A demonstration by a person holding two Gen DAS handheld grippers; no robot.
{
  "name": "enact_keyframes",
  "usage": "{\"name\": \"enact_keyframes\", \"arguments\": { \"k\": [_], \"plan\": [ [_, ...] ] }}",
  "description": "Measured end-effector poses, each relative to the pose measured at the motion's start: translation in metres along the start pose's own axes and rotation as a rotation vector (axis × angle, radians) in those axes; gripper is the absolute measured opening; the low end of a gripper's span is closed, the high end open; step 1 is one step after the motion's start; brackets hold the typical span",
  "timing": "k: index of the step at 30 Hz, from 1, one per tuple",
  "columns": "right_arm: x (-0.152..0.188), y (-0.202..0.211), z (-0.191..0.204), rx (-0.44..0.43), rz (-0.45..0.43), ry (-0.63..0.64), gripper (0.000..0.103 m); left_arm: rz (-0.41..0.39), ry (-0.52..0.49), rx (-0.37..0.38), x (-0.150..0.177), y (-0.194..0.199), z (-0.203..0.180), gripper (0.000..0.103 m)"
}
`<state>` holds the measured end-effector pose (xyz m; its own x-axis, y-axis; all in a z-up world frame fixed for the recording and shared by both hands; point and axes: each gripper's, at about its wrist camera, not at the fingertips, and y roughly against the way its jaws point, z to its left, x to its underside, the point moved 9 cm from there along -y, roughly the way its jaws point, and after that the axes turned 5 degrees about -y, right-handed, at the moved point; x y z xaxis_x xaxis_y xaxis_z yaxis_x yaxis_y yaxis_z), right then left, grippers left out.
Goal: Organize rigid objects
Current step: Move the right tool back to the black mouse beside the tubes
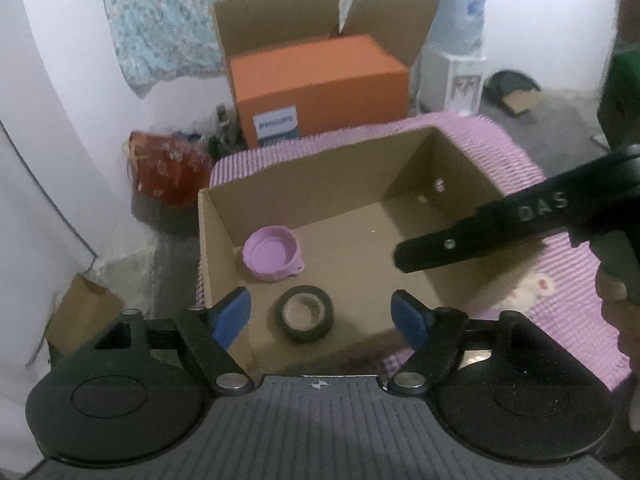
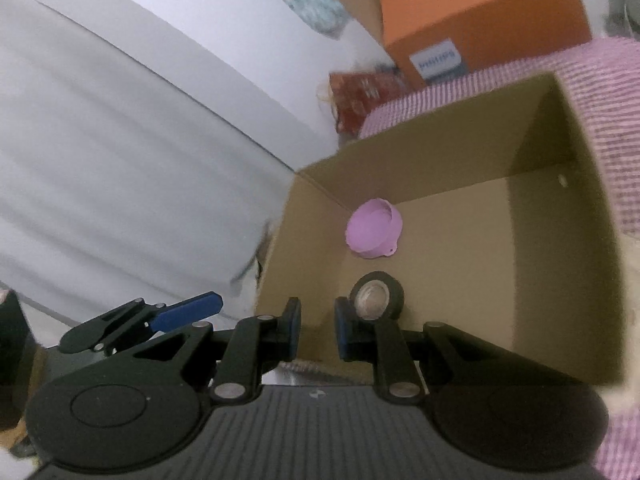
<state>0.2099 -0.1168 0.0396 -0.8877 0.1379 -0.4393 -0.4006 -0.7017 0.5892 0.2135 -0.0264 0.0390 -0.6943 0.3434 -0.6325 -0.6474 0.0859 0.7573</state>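
Note:
An open cardboard box (image 1: 304, 176) (image 2: 448, 136) lies on a pink striped mat. Inside it are a small pink bowl (image 1: 272, 254) (image 2: 374, 233) near the left wall and a black tape roll (image 1: 305, 314) (image 2: 377, 296) nearer the front. My left gripper (image 1: 322, 316) is open and empty above the box's front edge, its blue pads either side of the tape roll. My right gripper (image 2: 317, 330) has a narrow gap between its pads and holds nothing, over the box's front left corner. It also shows in the left wrist view (image 1: 404, 258) from the side, over the box's right part.
The pink striped mat (image 1: 560, 292) (image 2: 608, 76) lies under the box. An orange box (image 1: 320, 88) (image 2: 480, 12) sits in a larger carton behind. A red bag (image 1: 168, 172) stands at the white wall. A small cardboard piece (image 1: 84, 312) is at the left.

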Motion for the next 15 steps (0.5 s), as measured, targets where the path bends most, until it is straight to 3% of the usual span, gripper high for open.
{"name": "enact_keyframes", "arguments": {
  "k": [6, 15],
  "plan": [
    [0.045, 0.045, -0.005, 0.014, -0.078, 0.012, 0.021, -0.068, 0.023, 0.027, 0.028, 0.026, -0.017, 0.084],
    [0.113, 0.073, -0.044, 0.126, -0.126, -0.051, 0.021, -0.046, 0.027, 0.118, 0.081, 0.013, -0.065, 0.087]
  ]
}}
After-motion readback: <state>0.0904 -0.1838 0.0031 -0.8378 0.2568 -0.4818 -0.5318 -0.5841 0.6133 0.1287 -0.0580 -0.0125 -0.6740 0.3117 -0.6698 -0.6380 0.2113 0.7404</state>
